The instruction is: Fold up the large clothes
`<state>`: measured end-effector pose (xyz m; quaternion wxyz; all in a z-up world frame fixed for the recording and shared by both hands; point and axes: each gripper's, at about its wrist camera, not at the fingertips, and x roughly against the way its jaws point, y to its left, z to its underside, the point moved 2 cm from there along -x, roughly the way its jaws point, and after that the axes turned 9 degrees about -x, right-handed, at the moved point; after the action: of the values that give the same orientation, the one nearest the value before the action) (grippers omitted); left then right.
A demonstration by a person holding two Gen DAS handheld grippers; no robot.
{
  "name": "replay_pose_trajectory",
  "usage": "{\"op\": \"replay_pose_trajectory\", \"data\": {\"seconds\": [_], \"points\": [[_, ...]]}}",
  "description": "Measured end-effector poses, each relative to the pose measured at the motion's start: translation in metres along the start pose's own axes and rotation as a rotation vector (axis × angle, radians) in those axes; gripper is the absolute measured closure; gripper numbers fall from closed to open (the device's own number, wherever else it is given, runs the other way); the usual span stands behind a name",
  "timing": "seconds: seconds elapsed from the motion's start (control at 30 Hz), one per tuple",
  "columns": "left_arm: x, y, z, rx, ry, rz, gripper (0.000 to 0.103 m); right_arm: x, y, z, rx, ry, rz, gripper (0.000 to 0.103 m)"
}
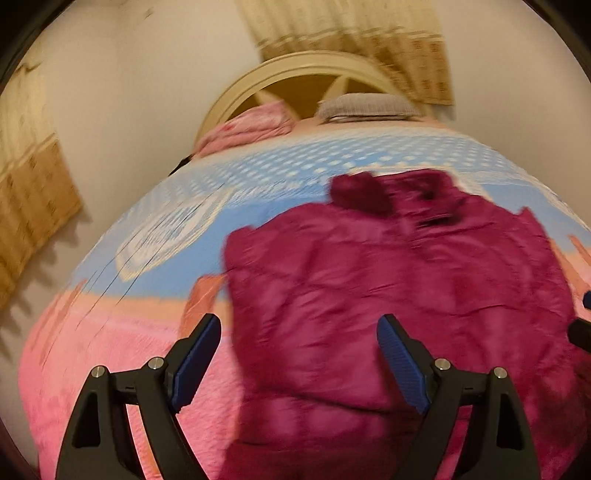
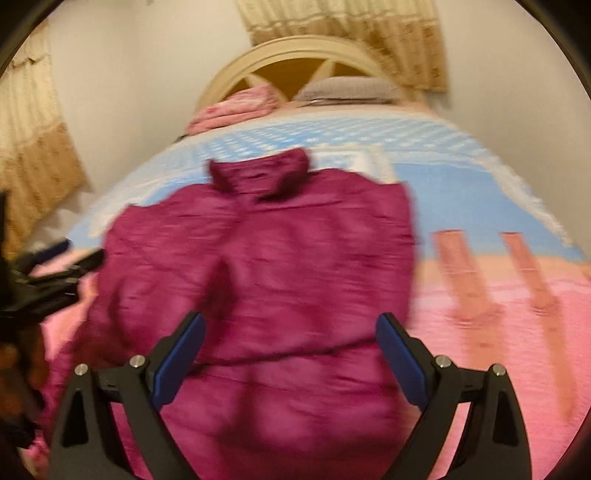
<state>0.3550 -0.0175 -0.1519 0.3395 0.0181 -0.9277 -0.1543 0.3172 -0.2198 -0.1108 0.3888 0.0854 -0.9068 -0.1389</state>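
1. The bed fills the room's middle, under a cover that is pink near the cameras and blue with white checks toward the headboard.
2. A magenta jacket lies spread on the bed's near half, collar toward the headboard.
3. Against the headboard sit a grey pillow and a folded pink blanket.
4. Tan curtains hang behind the headboard on pale walls.
5. The left hand-held gripper is spread wide and empty above the jacket.
6. The right hand-held gripper is likewise wide, gripping nothing.
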Motion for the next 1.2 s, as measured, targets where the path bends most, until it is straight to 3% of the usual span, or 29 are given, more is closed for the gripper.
{"op": "replay_pose_trajectory", "data": {"seconds": [0.1,0.17,0.23,0.27,0.33,0.43,0.63,1.03,1.07,1.13,1.2], "points": [[-0.007,0.022,0.010,0.037,0.025,-0.032,0.016,-0.018,0.027,-0.002,0.016,0.048,-0.066,0.012],[-0.013,0.034,0.017,0.047,0.047,-0.046,0.016,-0.036,0.039,-0.001,0.013,0.108,-0.104,0.026],[-0.019,0.043,0.023,0.055,0.066,-0.056,0.016,-0.056,0.043,0.002,-0.025,0.189,-0.156,0.050],[-0.020,0.048,0.025,0.062,0.073,-0.062,0.016,-0.062,0.045,0.004,-0.033,0.213,-0.171,0.056],[-0.027,0.059,0.030,0.084,0.089,-0.076,0.016,-0.065,0.047,0.007,-0.024,0.212,-0.164,0.073],[-0.035,0.074,0.037,0.126,0.117,-0.080,0.016,-0.054,0.045,0.011,-0.004,0.179,-0.146,0.082],[-0.044,0.086,0.041,0.153,0.161,-0.100,0.016,-0.026,0.026,0.015,0.015,0.120,-0.081,0.085],[-0.039,0.069,-0.008,0.140,0.087,-0.039,0.016,-0.031,0.012,0.026,0.059,0.173,-0.010,0.083],[-0.040,0.066,-0.010,0.146,0.087,-0.028,0.016,-0.030,0.011,0.025,0.052,0.173,-0.012,0.080],[-0.043,0.060,-0.013,0.157,0.091,0.009,0.016,-0.023,0.006,0.020,0.033,0.146,0.016,0.053],[-0.045,0.052,-0.020,0.158,0.084,0.032,0.016,-0.010,0.001,0.012,0.011,0.091,0.068,0.048]]}}
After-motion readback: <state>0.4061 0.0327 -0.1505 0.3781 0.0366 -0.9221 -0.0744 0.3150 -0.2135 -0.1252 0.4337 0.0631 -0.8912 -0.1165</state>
